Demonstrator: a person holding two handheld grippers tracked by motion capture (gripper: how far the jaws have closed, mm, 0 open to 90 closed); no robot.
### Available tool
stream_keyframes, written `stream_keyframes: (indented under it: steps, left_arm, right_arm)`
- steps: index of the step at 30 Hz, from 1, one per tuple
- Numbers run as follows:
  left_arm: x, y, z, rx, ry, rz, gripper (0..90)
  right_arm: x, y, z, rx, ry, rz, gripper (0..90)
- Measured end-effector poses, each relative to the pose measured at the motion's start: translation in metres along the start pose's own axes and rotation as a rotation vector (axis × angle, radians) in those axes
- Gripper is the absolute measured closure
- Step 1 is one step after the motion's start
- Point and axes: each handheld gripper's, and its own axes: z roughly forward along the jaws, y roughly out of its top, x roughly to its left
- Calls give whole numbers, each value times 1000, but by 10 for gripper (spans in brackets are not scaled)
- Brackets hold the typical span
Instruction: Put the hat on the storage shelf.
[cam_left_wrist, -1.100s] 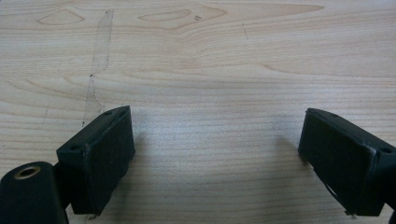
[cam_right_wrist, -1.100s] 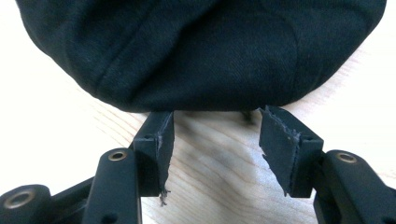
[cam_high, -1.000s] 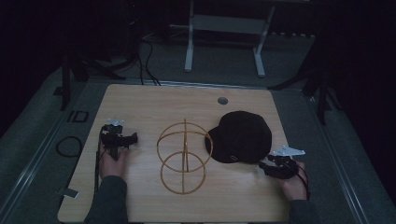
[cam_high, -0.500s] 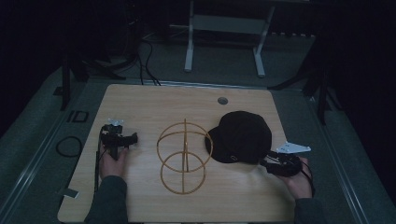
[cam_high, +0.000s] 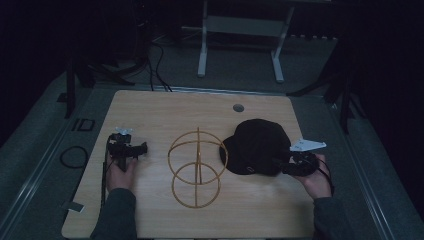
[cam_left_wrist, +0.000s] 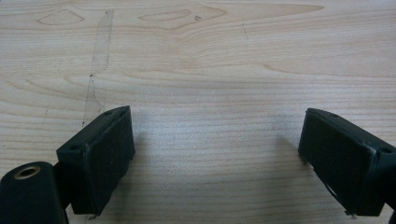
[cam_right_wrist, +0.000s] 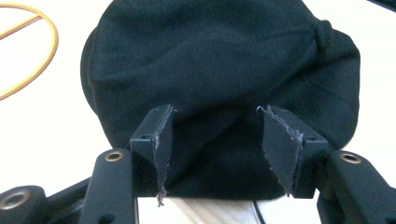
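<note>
- A black cap (cam_high: 257, 152) lies flat on the right half of the wooden desk (cam_high: 165, 110), with its crown up. In my judgement it is the thing that is to be moved.
- Just beside it, at the middle of the desk, stands a golden wire frame (cam_high: 196, 167) made of 2 crossed rings on a round base. It looks like a stand for a hat, so I suppose the cap is meant to go over it.
- The right tool (cam_right_wrist: 212, 154) is at the near right edge of the cap. Its 2 jaws are partly open, 1 on each side of the brim edge, and the fabric lies between them. They have not closed on it, so nothing is held.
- This low and level position seems chosen so that the jaws can pinch the thin edge and not the soft crown.
- The left tool (cam_left_wrist: 215, 154) rests with the hand on the left part of the desk, well apart from the frame. Its jaws are wide open over bare wood and it holds nothing.
- It probably waits there, perhaps to steady the light frame, which could tip when the cap comes down.
</note>
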Motion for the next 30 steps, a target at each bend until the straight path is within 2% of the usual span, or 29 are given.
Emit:
stream_keyframes:
  steps: [9, 14, 23, 26, 30]
  left_arm:
    - [0, 0, 0, -1, 0, -1, 102]
    - [0, 0, 0, -1, 0, -1, 102]
    - [0, 0, 0, 0, 0, -1, 102]
    - [0, 0, 0, 0, 0, -1, 102]
    - [0, 0, 0, 0, 0, -1, 102]
  right_arm:
    - [1, 22, 7, 8, 5, -49, 377]
    - [5, 31, 12, 5, 23, -69, 342]
    - [16, 50, 24, 12, 30, -128, 242]
    - [16, 58, 28, 8, 24, -136, 193]
    - [14, 70, 33, -3, 51, -150, 157]
